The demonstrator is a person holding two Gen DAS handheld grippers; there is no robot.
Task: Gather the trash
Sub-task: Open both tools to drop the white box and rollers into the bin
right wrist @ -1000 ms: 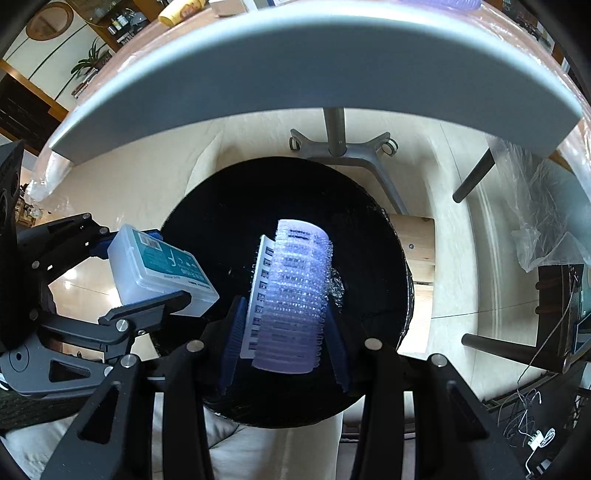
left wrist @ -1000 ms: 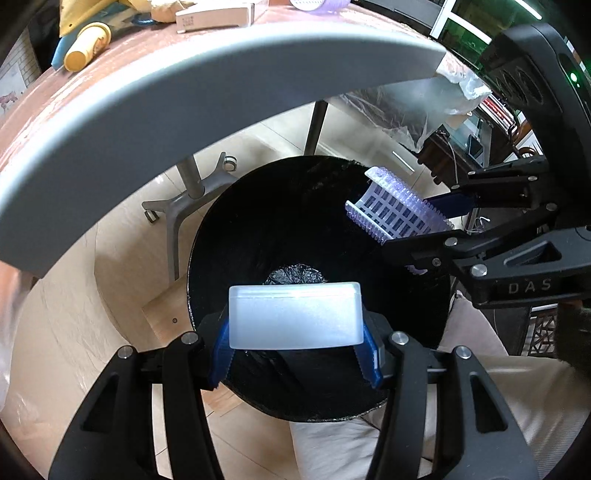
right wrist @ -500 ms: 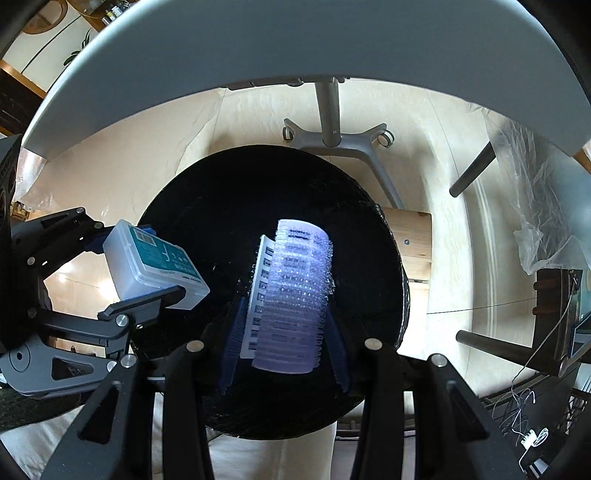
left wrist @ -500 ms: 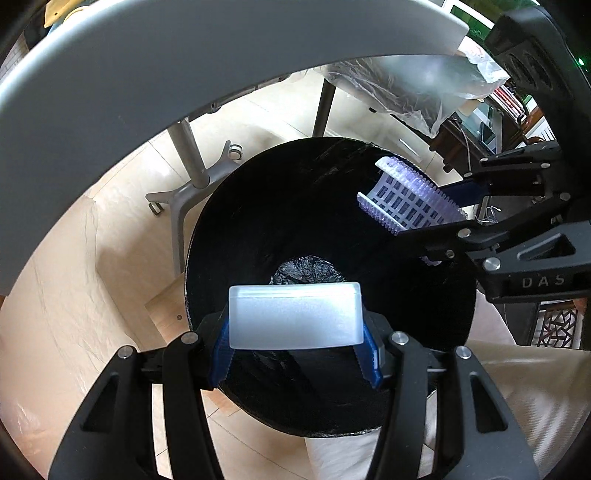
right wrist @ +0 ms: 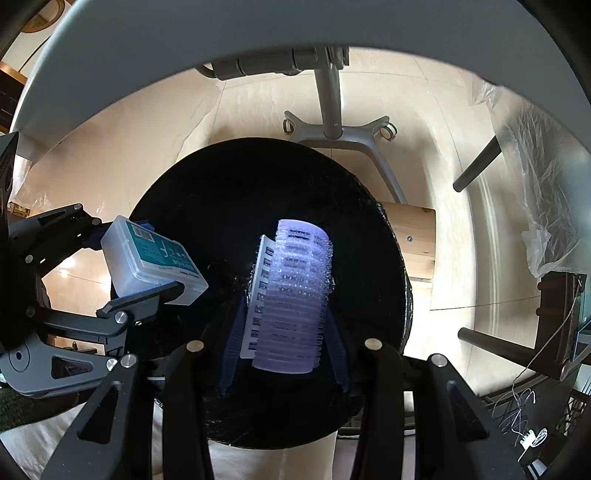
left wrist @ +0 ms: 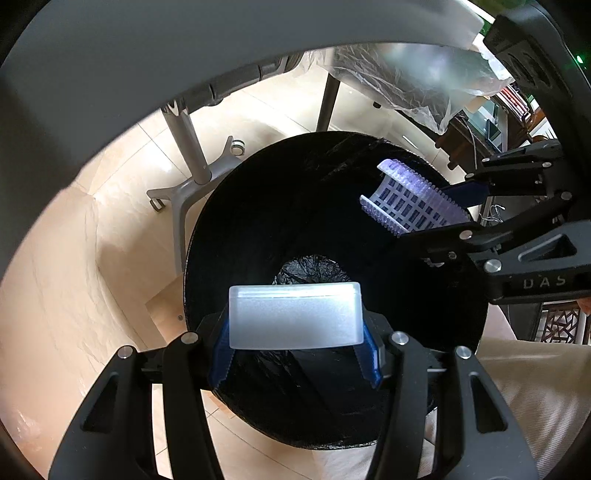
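Black liner fills the round trash bin (left wrist: 295,221) on the tiled floor (left wrist: 74,277), just beside a grey wheeled stand (right wrist: 334,129) under the grey tabletop (right wrist: 258,33). Over its mouth, the left gripper (left wrist: 294,354) has its jaws clamped on a frosted plastic box (left wrist: 295,317). The right gripper (right wrist: 282,354) has its jaws clenched on a lilac hair roller (right wrist: 291,299), both pointing steeply down.
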